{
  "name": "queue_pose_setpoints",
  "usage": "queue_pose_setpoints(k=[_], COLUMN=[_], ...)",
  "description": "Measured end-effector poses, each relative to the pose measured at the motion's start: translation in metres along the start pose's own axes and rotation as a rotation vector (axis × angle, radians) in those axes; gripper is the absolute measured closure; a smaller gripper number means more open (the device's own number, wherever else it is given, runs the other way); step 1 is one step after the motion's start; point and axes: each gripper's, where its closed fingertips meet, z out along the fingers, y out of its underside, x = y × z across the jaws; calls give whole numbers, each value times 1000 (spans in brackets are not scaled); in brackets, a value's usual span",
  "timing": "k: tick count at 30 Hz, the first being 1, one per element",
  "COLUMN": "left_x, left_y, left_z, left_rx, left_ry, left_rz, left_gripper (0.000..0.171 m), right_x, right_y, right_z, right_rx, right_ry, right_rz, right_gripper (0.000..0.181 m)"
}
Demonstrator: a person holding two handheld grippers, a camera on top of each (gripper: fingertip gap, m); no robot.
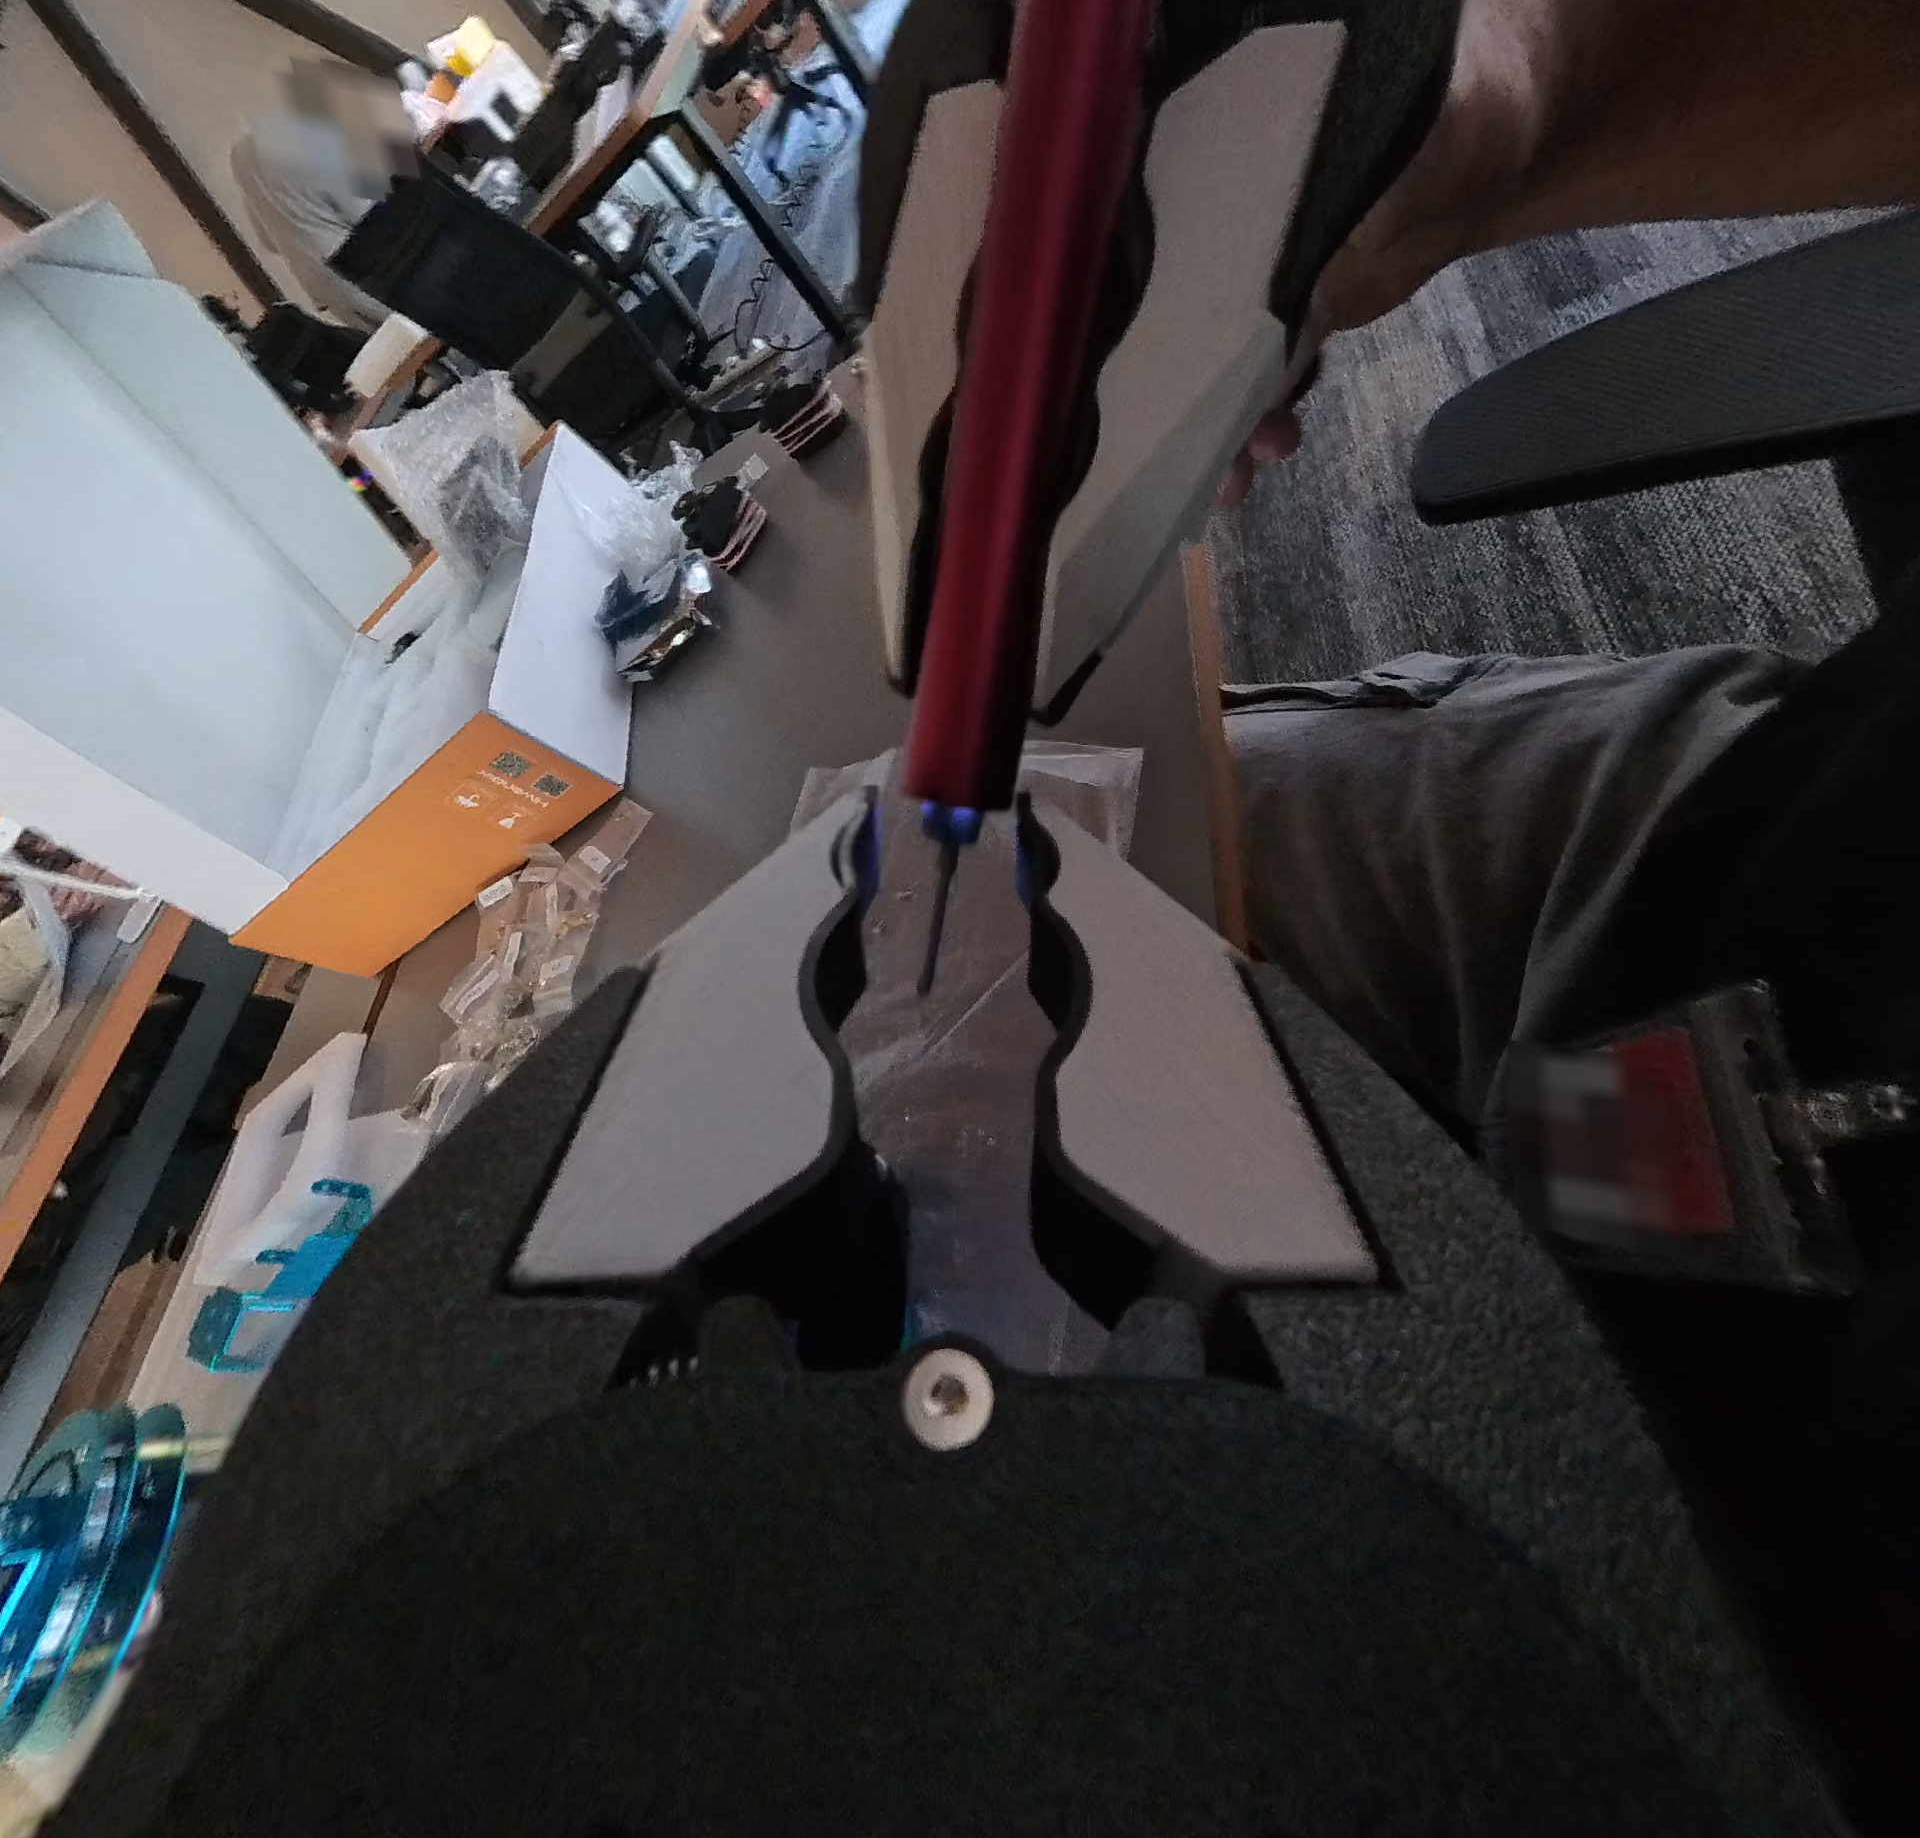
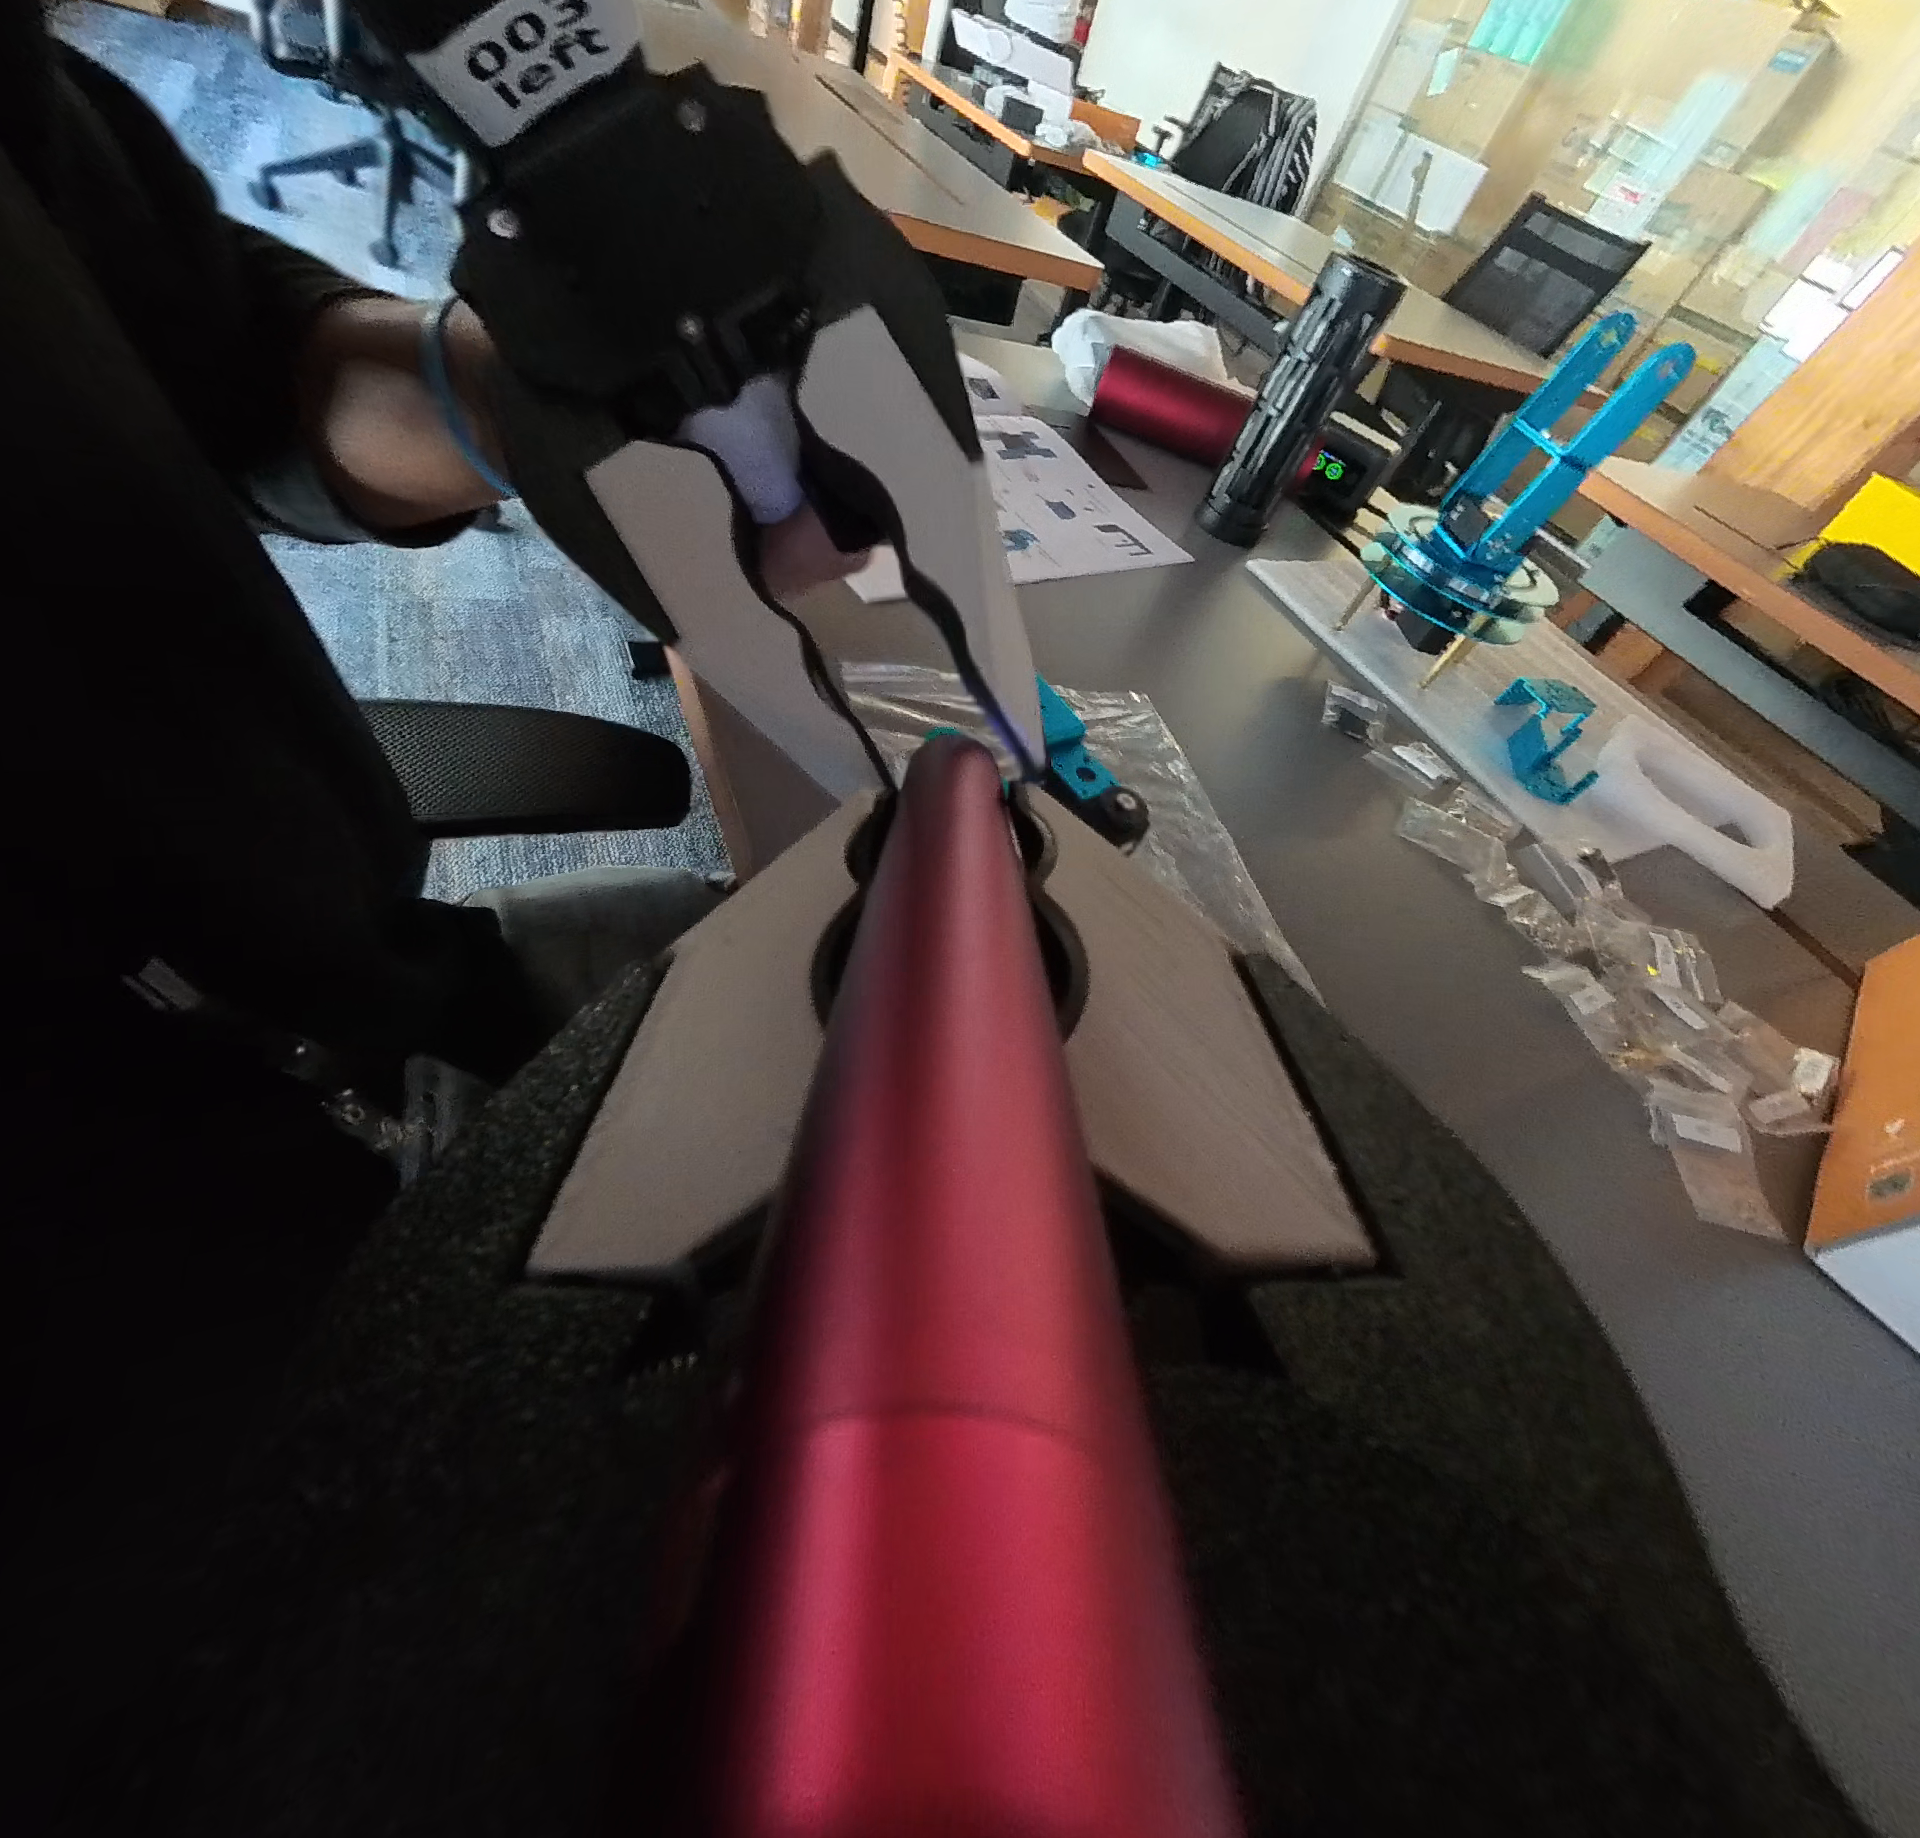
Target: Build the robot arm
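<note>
My right gripper (image 2: 951, 801) is shut on a red screwdriver (image 2: 935, 1269) that runs forward along its fingers. In the left wrist view the right gripper (image 1: 982, 692) comes down from the top, and the screwdriver (image 1: 997, 386) points its dark bit (image 1: 932, 931) between my left fingers. My left gripper (image 1: 945, 822) is shut on a blue metal bracket (image 1: 1023, 869) at its tips. In the right wrist view the left gripper (image 2: 961, 754) reaches in from the upper left and holds the bracket (image 2: 1075, 775) just above a clear plastic bag (image 2: 1174, 801) on the grey table (image 2: 1351, 1061).
An orange and white box (image 1: 436, 832) stands left of the work spot, with small bags of hardware (image 2: 1662, 1040) beside it. A blue arm on clear discs (image 2: 1496, 541), a black cylinder (image 2: 1299, 396) and a printed sheet (image 2: 1070, 500) lie farther back. A chair (image 1: 1662, 375) and a person's leg (image 1: 1455, 853) are at the table edge. The grippers are tip to tip, or close to it.
</note>
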Motion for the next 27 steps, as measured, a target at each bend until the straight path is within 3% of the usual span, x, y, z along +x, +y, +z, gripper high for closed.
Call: queue_pose_setpoints(k=[2, 7, 12, 16, 23, 27], left_x=[-5, -12, -17, -13, -3, -4], left_y=[4, 28, 55, 59, 65, 66], left_z=[-8, -21, -17, -7, 7, 8], left_rx=[-1, -15, 8, 61, 22, 39], left_ry=[-39, -39, -82, -80, -102, -87], left_rz=[-41, -306, -521, -654, -660, -695], left_gripper=[137, 134, 134, 134, 134, 135], right_x=[9, 40, 70, 87, 97, 95], right_y=[10, 38, 89, 108, 122, 113], right_z=[-7, -23, -21, -10, 5, 13], right_rx=[-26, -68, -212, -248, -295, -269], right_ry=[36, 149, 213, 190, 112, 86], right_rz=[52, 129, 222, 269, 308, 308], right_gripper=[160, 158, 159, 159, 159, 159])
